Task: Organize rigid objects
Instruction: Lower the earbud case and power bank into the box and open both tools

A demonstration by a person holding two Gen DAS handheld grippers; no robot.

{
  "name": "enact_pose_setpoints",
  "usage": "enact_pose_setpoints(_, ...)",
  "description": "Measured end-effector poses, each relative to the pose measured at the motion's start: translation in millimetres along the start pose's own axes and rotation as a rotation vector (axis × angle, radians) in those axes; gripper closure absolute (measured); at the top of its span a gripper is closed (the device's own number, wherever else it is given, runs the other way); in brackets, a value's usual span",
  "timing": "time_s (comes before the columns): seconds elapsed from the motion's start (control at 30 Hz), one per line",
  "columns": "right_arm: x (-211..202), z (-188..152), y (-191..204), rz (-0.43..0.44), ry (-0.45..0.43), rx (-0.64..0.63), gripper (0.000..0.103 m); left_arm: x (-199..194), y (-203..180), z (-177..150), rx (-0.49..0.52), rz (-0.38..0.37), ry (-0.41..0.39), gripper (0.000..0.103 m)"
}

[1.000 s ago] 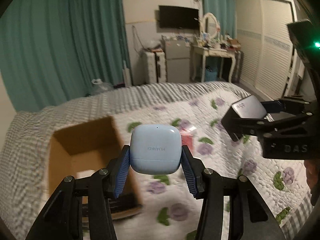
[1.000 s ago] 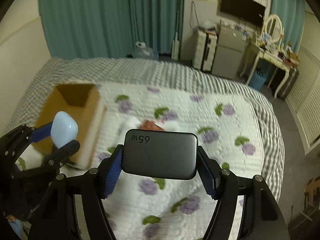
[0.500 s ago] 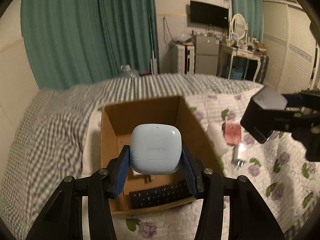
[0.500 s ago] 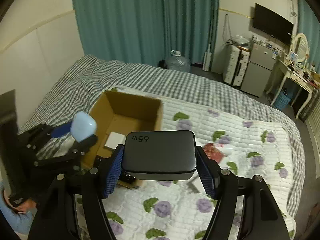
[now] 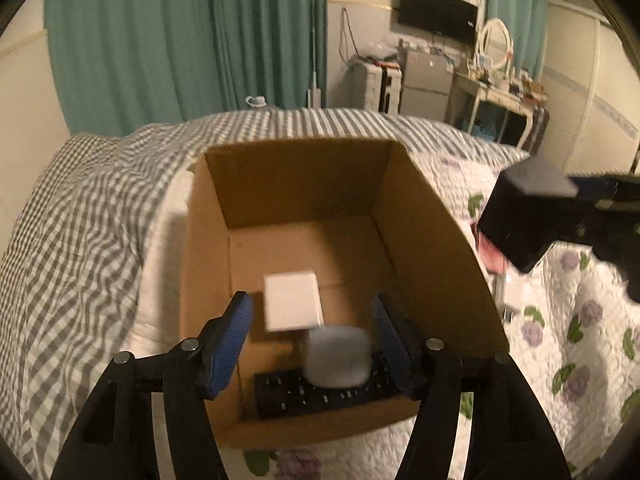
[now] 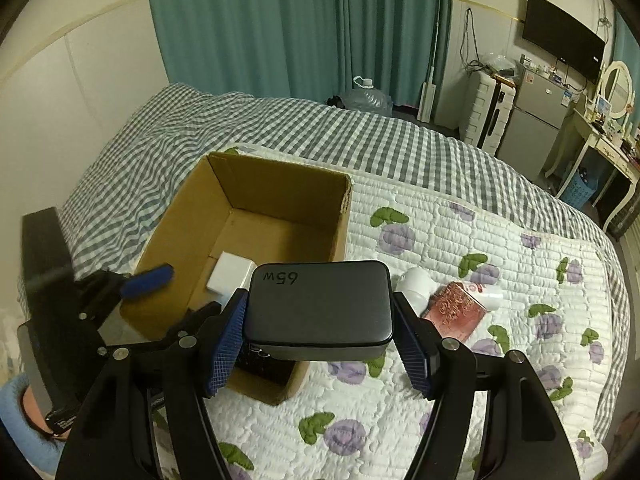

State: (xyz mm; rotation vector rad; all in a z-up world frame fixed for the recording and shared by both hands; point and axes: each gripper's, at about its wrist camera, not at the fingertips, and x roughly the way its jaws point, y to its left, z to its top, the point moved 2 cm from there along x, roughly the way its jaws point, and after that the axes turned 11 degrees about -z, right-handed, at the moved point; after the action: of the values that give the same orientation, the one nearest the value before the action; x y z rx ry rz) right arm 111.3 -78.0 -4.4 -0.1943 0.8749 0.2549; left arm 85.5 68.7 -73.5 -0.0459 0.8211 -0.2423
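Cardboard box (image 5: 420,240) open-topped; left claw (image 5: 312,336) spread over near rim, earbud case (image 5: 338,356) loose.

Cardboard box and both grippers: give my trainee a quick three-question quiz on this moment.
1. True or false: the left gripper is clamped on the earbud case.
2. What does the right gripper hold? A) 65W charger B) remote C) white box
3. Name the flat black item in the cardboard box.

Key:
1. False; its fingers have just been opening, and the case is blurred, apart from both pads.
2. A, the 65W charger.
3. The remote control.
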Motion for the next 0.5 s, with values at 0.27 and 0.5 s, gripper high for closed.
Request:
enact_pose_setpoints(0.27, 29, 26, 20, 0.035, -0.004, -0.001, 0.034, -9, 29, 15, -0.042, 0.047, -0.049, 0.036)
enact_pose_setpoints(0.5, 80, 46, 47, 0.024, 0.016, -0.017, 0.034, 1, 39, 14, -0.049, 0.049, -0.034, 0.036)
